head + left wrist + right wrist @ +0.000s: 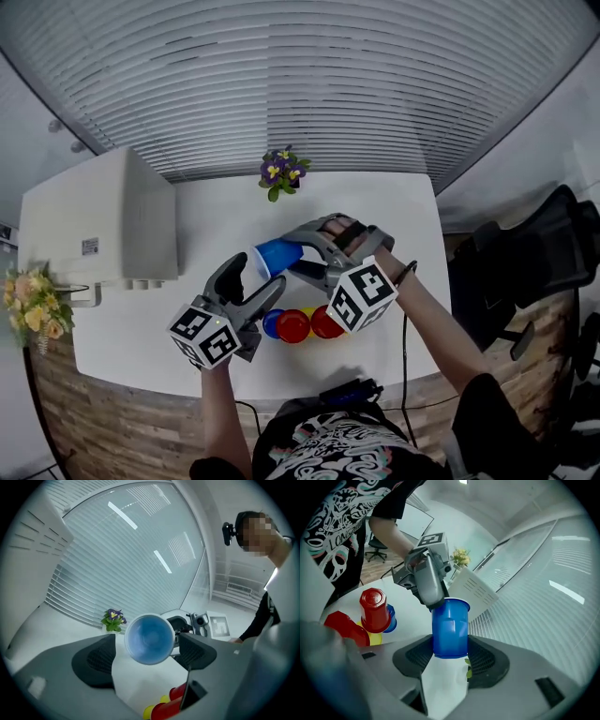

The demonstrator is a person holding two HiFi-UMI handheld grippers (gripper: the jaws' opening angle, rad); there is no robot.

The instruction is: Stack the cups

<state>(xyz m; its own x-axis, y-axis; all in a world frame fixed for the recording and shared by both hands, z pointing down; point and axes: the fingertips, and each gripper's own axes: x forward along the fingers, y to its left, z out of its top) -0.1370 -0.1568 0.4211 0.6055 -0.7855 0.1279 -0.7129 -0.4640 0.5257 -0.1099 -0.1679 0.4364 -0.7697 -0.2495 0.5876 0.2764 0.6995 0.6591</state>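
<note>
**A:** Is there any writing we can read?

**B:** Hardly. The white box (103, 220) at the upper left of the head view has a small label (90, 247), but it is too small to read. The shirt (335, 522) at the upper left of the right gripper view has white lettering that is too warped to make out. The cube (364, 295) on each gripper shows only black-and-white square markers.

**A:** Where is the blue cup (277, 255)?

**B:** It is at the middle of the head view, tipped on its side above the white counter (403, 216). The right gripper (451, 654) has its jaws pinching the cup near the base. The cup's open mouth faces the left gripper (146, 654). That gripper's jaws stand spread wide on either side of the rim and do not clamp it.

**A:** And the other cups?

**B:** The red, blue and yellow cups (293, 326) sit clustered on the counter, just below the grippers in the head view. The purple flowers (281, 173) stand at the counter's upper edge.
</note>
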